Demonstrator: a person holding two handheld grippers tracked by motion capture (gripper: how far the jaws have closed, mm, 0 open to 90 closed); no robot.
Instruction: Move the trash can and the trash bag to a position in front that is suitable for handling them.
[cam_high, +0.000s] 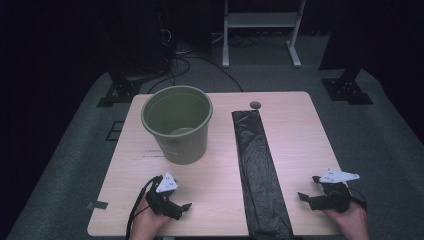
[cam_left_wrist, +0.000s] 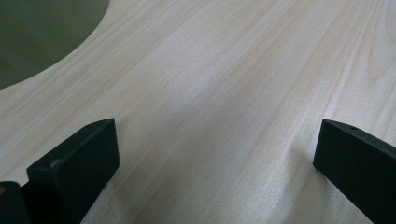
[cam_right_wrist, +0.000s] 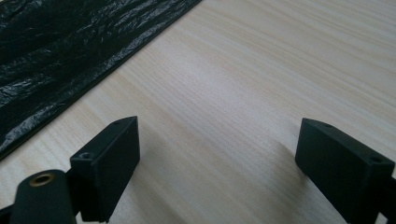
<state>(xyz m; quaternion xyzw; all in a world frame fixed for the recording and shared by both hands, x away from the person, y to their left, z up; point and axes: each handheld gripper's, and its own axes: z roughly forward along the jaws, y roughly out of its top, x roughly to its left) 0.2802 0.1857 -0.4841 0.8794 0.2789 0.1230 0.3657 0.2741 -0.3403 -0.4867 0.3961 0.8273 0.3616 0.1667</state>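
Observation:
An olive-green bucket (cam_high: 177, 122) stands upright on the left half of the light wooden table (cam_high: 300, 135); its wall fills the top left corner of the left gripper view as the bucket (cam_left_wrist: 37, 37). A long folded black plastic bag (cam_high: 260, 170) lies flat right of centre, running from the far side to the near edge. My left gripper (cam_high: 175, 194) rests near the front edge, just in front of the bucket, open over bare wood (cam_left_wrist: 215, 140). My right gripper (cam_high: 309, 187) sits at the front right, open, with the bag (cam_right_wrist: 70, 46) off to its left and nothing between its jaws (cam_right_wrist: 217, 135).
A small round grey disc (cam_high: 255, 105) lies at the table's far edge by the bag's end. Behind the table stand a white frame (cam_high: 262, 20) and two black stand bases (cam_high: 120, 90) (cam_high: 347, 87), with cables on the grey floor.

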